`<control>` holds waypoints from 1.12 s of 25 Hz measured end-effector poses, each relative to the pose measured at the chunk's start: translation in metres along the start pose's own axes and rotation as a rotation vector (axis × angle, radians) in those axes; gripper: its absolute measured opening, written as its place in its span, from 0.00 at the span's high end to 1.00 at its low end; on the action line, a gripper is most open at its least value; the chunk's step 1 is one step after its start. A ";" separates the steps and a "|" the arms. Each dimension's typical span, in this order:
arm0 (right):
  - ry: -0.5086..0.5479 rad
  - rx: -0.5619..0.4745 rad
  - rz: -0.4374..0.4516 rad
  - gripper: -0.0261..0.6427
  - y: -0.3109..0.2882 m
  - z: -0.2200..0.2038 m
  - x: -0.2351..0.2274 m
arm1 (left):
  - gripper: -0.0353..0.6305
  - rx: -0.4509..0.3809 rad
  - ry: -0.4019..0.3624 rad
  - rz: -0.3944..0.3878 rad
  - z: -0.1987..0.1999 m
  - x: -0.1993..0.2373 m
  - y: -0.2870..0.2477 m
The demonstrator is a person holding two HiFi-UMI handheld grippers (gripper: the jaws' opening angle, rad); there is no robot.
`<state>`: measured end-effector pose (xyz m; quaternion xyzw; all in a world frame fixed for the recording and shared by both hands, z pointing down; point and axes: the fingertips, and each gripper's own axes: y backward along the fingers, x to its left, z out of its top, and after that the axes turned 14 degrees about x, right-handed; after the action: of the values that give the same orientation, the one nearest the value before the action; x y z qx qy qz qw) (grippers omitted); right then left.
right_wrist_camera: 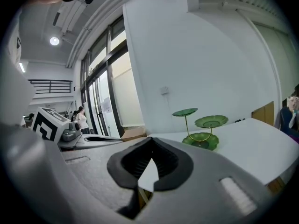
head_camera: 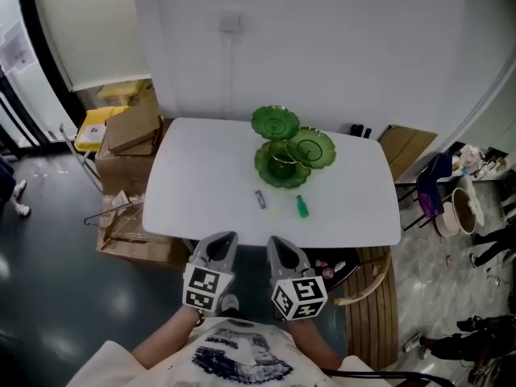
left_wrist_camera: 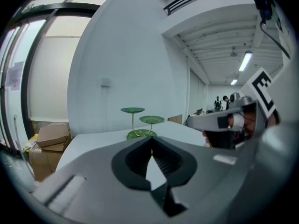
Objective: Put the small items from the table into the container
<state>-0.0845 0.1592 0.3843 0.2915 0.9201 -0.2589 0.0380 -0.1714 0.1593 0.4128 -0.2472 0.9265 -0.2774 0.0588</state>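
the left hand-held gripper (head_camera: pixel 223 239) and right hand-held gripper (head_camera: pixel 279 243) are closed on nothing, so open one before reaching the green item (head_camera: pixel 301 207).

You have no words, brands or numbers you can read here. The left cube (head_camera: pixel 203 287) and right cube (head_camera: pixel 299 297), near you, carry only black-and-white square markers. The print on your shirt (head_camera: pixel 238 355) and the paper sheet (head_camera: pixel 14 51) on the far-left glass are too blurred to read.

On the table (head_camera: pixel 201 192), small items (head_camera: pixel 301 206) lie before the stand (head_camera: pixel 284 147) (boxes (head_camera: pixel 129 135) left).
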 end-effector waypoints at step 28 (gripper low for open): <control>-0.073 0.085 -0.013 0.96 -0.069 0.019 -0.127 | 0.96 0.119 0.095 0.019 0.019 0.036 -0.132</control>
<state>-0.0198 0.0360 0.4276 0.2772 0.9081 -0.3086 0.0575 -0.1420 0.0369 0.4690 -0.2211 0.9124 -0.3428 0.0321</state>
